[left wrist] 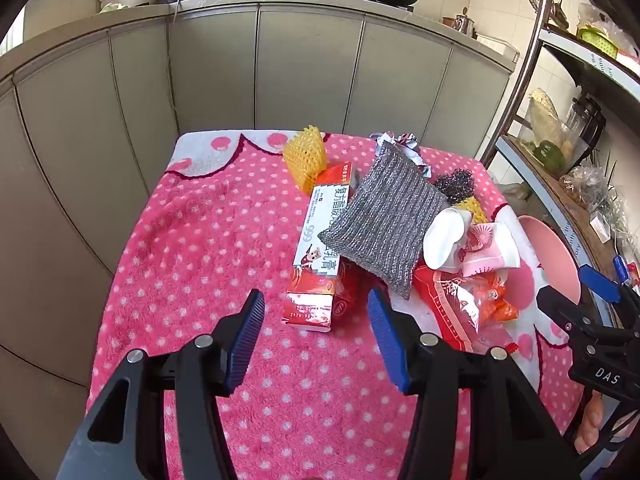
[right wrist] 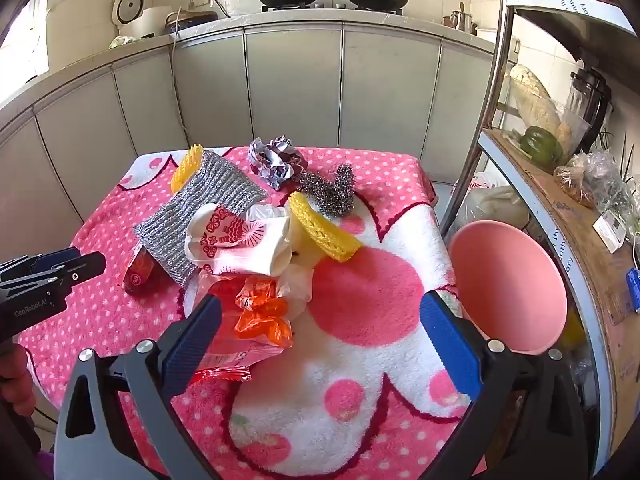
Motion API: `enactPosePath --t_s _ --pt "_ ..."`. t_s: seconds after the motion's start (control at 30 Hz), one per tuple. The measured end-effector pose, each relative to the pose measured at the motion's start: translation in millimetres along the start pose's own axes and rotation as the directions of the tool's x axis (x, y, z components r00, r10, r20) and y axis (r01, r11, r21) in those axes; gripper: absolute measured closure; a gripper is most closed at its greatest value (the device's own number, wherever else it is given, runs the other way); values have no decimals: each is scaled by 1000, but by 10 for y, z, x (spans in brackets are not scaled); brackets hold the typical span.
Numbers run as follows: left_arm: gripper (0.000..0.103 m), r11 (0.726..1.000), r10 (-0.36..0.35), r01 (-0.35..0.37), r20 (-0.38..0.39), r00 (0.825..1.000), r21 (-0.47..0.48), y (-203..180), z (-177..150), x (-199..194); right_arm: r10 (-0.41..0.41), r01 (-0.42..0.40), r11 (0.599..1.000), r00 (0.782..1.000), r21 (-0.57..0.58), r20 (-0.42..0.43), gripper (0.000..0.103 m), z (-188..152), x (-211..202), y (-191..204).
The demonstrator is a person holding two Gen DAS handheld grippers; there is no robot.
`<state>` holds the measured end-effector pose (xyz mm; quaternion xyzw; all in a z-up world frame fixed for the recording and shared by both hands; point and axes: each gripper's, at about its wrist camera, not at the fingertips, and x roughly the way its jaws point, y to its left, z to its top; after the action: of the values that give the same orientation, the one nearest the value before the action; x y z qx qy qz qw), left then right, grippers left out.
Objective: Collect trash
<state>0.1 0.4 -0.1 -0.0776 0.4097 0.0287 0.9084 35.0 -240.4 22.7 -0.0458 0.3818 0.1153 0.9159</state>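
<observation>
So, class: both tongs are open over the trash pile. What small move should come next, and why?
Probably lower the open left tongs onto the red-and-white box: it lies nearest, directly ahead between the tips, with its near end clear of the silver scouring pad.

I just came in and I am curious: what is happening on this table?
A person holds two grippers over a pink cloth strewn with trash. The left gripper hangs open near a red box; the right gripper is open above orange wrappers. Nothing is held. A pink bin stands at the table's right.
</observation>
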Motion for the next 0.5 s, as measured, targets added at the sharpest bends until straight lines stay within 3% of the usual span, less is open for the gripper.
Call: enactPosePath --t_s 0.5 --pt "50 1000 5 -5 -3 1000 1 2 -3 -4 2 -2 1000 1000 2 7 3 -18 -2 7"
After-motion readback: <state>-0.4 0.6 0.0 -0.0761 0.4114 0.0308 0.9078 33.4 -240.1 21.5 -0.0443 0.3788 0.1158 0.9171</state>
